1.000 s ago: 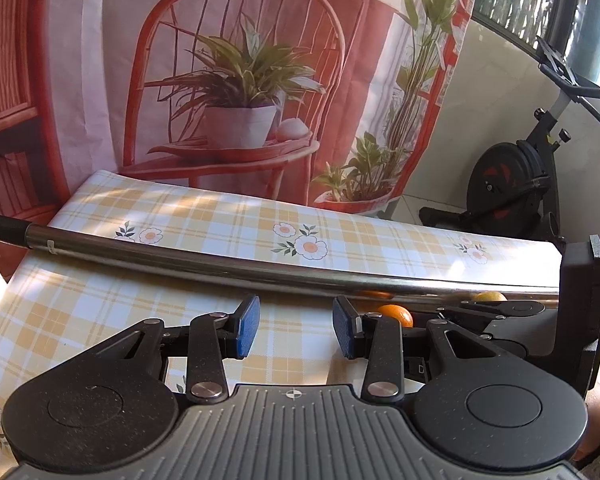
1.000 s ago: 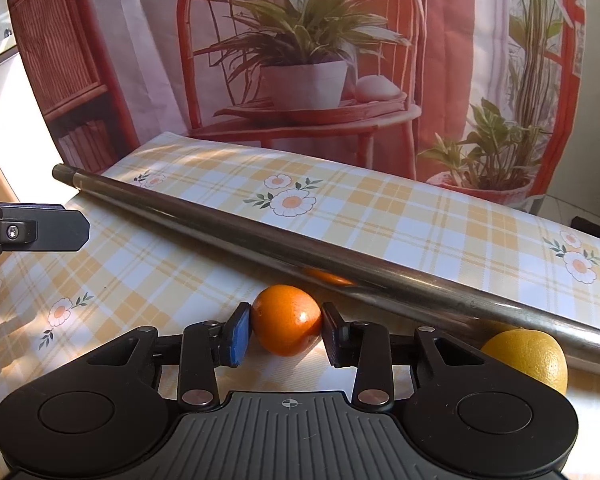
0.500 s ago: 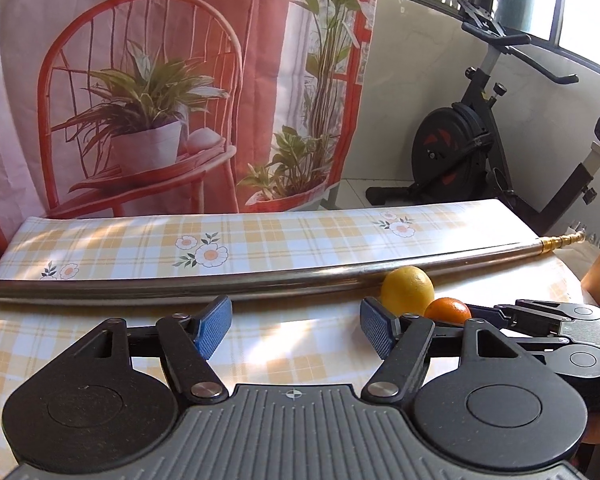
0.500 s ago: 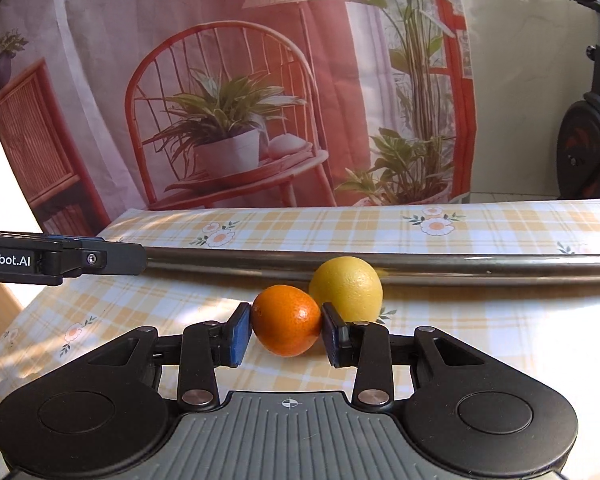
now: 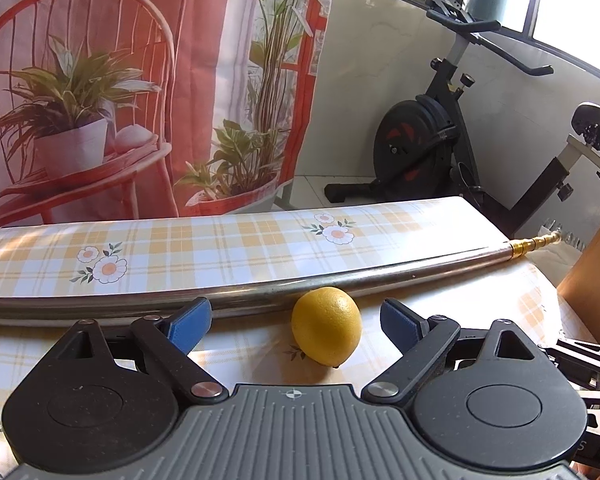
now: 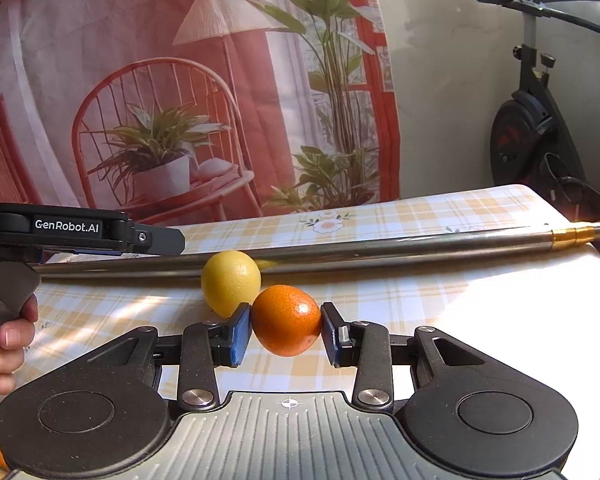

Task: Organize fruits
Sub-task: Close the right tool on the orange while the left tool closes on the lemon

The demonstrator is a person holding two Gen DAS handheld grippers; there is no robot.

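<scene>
On the checked tablecloth (image 5: 220, 248), the right gripper (image 6: 286, 330) clamps an orange (image 6: 287, 320) across its middle; the left gripper (image 5: 296, 322), jaws spread wide, faces a lemon (image 5: 326, 325) at its 12 o'clock, against a metal pole (image 5: 240, 294). Both fruits look firm, light, prone to rolling.

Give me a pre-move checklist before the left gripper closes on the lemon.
1. Left gripper open wide enough for the lemon: ok.
2. Lemon centred between the pads: not ok, it sits nearer the right pad.
3. Right gripper shut on the orange: ok.
4. Orange clear of the lemon: cannot tell, they overlap in the right wrist view.
5. Metal rod clear of the lemon: cannot tell, it lies right behind.
</scene>
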